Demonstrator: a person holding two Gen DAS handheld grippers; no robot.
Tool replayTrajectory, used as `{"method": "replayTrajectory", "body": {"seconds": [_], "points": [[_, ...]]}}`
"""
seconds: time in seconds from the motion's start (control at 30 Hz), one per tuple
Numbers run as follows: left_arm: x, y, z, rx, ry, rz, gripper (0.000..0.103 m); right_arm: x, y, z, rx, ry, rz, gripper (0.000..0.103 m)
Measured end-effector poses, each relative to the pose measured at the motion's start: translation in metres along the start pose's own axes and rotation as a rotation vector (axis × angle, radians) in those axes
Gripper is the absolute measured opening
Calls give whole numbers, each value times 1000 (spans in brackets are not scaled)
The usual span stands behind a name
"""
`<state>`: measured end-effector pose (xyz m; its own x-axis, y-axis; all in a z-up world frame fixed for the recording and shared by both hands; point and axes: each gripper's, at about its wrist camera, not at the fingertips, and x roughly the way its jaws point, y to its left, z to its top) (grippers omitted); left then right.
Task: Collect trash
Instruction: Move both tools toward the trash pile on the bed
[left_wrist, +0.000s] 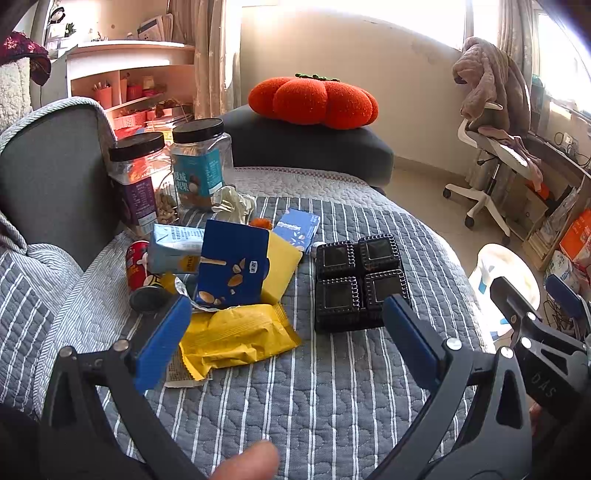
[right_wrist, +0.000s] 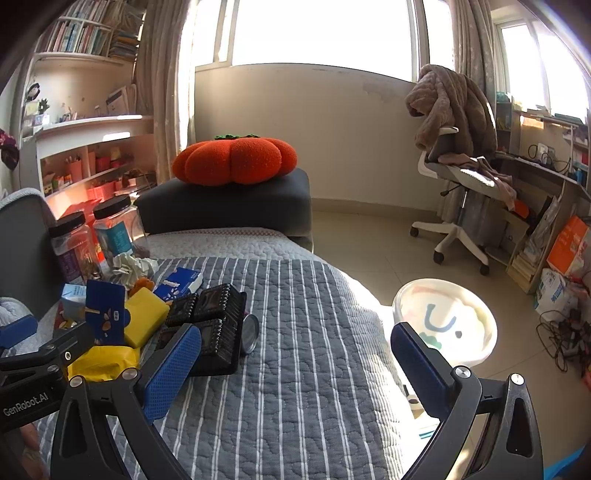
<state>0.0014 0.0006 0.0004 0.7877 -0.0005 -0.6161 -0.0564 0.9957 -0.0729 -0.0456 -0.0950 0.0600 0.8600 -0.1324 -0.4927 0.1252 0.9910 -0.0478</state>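
Hovering low over the striped quilt (left_wrist: 295, 387): left gripper (left_wrist: 286, 330), fingers spread wide, gripping nothing, just short of the yellow wrapper (left_wrist: 236, 338) and black plastic tray (left_wrist: 356, 280). Poising alongside, right gripper (right_wrist: 295, 360), fingers likewise apart and empty. Waiting on the floor beside the quilt's edge, white bin (right_wrist: 447, 321).

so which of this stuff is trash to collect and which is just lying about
Likely trash:
- yellow wrapper
- black plastic tray
- crumpled paper
- milk carton
- white bin, probably where it goes

Lying about:
- nut jars
- pumpkin cushion
- desk chair
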Motion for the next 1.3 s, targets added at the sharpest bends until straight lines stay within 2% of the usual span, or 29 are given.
{"method": "replayTrajectory", "body": {"seconds": [0.7,1.0,1.07,1.17,1.27,1.3], "points": [[3,2,-3,-12,-4,4,103,2,4,-4,0,13,1,103],[7,6,-4,-56,3,-15,103,4,1,-2,32,81,21,103],[15,8,-4,-62,51,-11,103,7,0,-3,33,106,20,103],[36,16,-1,-60,197,-17,103,16,-2,-5,31,161,11,103],[61,28,3,-118,353,-123,103,28,-7,-9,37,213,-1,103],[69,29,4,-117,383,-153,103,32,-9,-10,47,237,3,103]]}}
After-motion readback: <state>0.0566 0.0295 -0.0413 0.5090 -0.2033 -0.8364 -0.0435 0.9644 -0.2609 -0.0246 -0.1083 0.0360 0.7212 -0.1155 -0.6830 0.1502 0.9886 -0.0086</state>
